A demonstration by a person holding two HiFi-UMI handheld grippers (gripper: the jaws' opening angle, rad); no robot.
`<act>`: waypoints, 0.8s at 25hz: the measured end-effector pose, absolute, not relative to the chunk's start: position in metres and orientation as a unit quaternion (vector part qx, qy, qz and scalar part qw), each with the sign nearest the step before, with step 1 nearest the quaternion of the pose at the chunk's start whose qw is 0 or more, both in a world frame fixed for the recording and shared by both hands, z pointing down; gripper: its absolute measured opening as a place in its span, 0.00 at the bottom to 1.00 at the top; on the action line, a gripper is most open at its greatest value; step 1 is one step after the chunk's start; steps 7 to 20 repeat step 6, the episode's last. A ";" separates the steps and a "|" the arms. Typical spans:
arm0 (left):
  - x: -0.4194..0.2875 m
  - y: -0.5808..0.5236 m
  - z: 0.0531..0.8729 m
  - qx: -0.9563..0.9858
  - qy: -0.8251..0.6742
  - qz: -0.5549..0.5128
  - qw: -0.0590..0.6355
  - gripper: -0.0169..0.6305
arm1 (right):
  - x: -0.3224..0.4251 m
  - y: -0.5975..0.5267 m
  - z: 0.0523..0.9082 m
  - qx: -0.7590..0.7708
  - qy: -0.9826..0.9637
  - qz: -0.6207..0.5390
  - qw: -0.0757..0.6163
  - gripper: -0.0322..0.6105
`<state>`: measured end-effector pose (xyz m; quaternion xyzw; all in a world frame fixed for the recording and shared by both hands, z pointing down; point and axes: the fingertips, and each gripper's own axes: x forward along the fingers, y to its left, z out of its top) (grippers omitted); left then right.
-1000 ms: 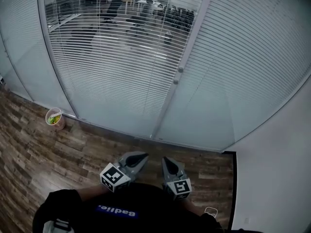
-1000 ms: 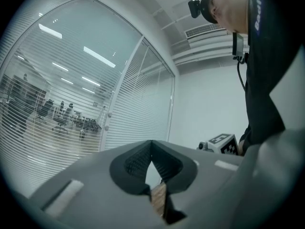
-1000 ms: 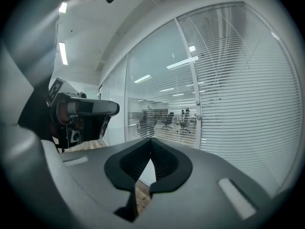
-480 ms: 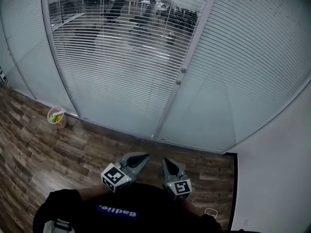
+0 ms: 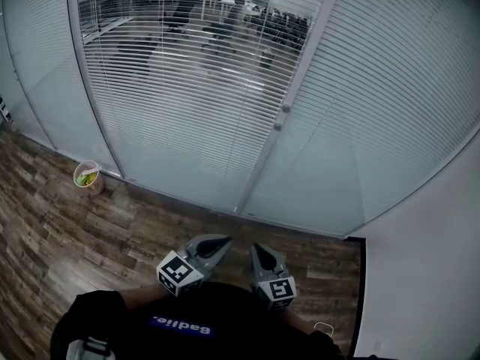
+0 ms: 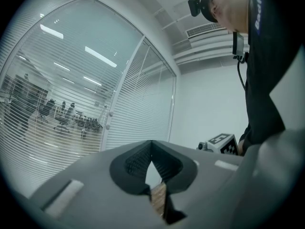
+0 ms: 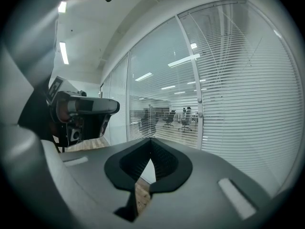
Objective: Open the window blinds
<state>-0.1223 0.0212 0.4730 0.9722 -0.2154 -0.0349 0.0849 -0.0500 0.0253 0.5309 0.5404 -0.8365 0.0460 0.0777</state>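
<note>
**At twelve o'clock, blinds untouched; both grippers closed and empty**

Across the upper half of the head view, from ten to two o'clock, the window blinds (image 5: 187,103) are seen hanging down almost to floor level. On the panel at eleven o'clock the slats are tilted enough that office chairs (image 5: 178,10) can be made out through them. On the panel at two o'clock only a flat pale sheet of slats is shown. Between the two panels a slanted frame post (image 5: 259,163) is found, with two small knobs (image 5: 286,109) set on it, one just below the other.

At six o'clock, well apart from the blinds, the left gripper (image 5: 217,243) and the right gripper (image 5: 256,249) are held side by side over the wooden floor (image 5: 67,231), near each other but not touching. In each gripper view the jaws are seen pressed together at the tips, with nothing between them.

At nine o'clock a paper cup (image 5: 88,177) with something green and yellow in it is stood on the floor, just beside the foot of the left panel. At four o'clock a white wall (image 5: 435,276) is met.
</note>
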 end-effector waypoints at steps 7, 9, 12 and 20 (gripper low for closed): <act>-0.122 0.021 0.473 0.972 -0.217 -0.034 0.085 0.02 | -0.054 0.025 0.526 0.538 -0.838 0.054 0.069 0.05; -0.122 0.021 0.473 0.972 -0.217 -0.034 0.085 0.02 | -0.054 0.025 0.526 0.538 -0.838 0.054 0.069 0.05; -0.122 0.021 0.473 0.972 -0.217 -0.034 0.085 0.02 | -0.054 0.025 0.526 0.538 -0.838 0.054 0.069 0.05; -0.122 0.021 0.473 0.972 -0.217 -0.034 0.085 0.02 | -0.054 0.025 0.526 0.538 -0.838 0.054 0.069 0.05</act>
